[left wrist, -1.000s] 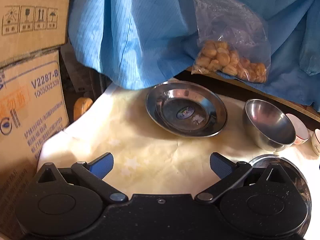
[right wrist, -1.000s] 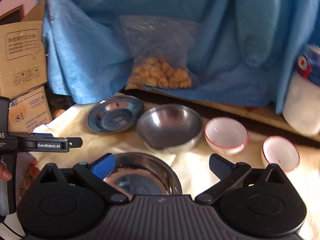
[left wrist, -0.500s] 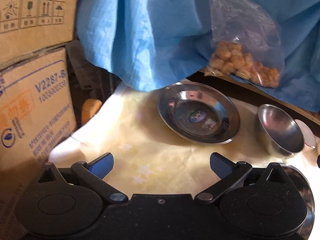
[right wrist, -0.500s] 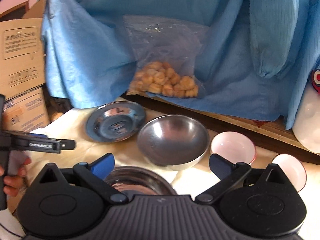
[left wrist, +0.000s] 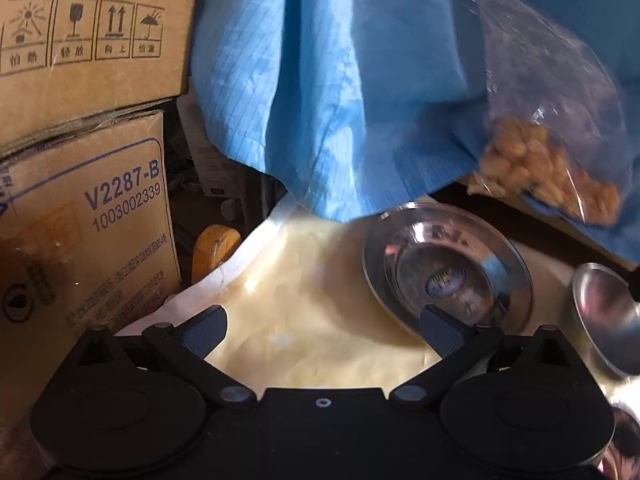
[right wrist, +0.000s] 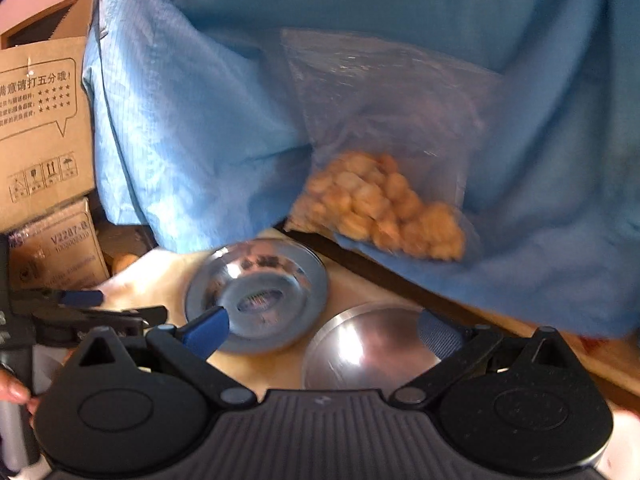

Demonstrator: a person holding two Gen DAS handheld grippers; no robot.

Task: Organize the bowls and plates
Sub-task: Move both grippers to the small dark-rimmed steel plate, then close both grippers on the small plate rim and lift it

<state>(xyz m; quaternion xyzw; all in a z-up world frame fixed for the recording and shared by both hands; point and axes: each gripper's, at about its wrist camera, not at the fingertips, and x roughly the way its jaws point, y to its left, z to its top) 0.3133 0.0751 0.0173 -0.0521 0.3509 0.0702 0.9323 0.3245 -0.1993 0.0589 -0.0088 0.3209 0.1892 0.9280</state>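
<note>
A shallow steel plate point(left wrist: 448, 272) with a sticker in its middle lies on the cream cloth point(left wrist: 312, 320). It also shows in the right wrist view point(right wrist: 256, 296). A steel bowl point(left wrist: 608, 316) stands to its right, and shows in the right wrist view point(right wrist: 372, 348). My left gripper point(left wrist: 324, 330) is open and empty, low over the cloth, its right finger just in front of the plate. My right gripper point(right wrist: 320, 332) is open and empty above the plate and the bowl. The left gripper shows at the left edge of the right wrist view point(right wrist: 80, 308).
Stacked cardboard boxes point(left wrist: 80, 216) stand at the left. A blue garment point(left wrist: 340, 100) hangs behind the table. A clear bag of brown snacks point(left wrist: 548, 176) hangs over the back edge. An orange object point(left wrist: 214, 248) sits beside the boxes.
Both grippers have moved forward and to the left toward the steel plate. The two pink-rimmed bowls and the near steel bowl have left the right wrist view. Both stay open.
</note>
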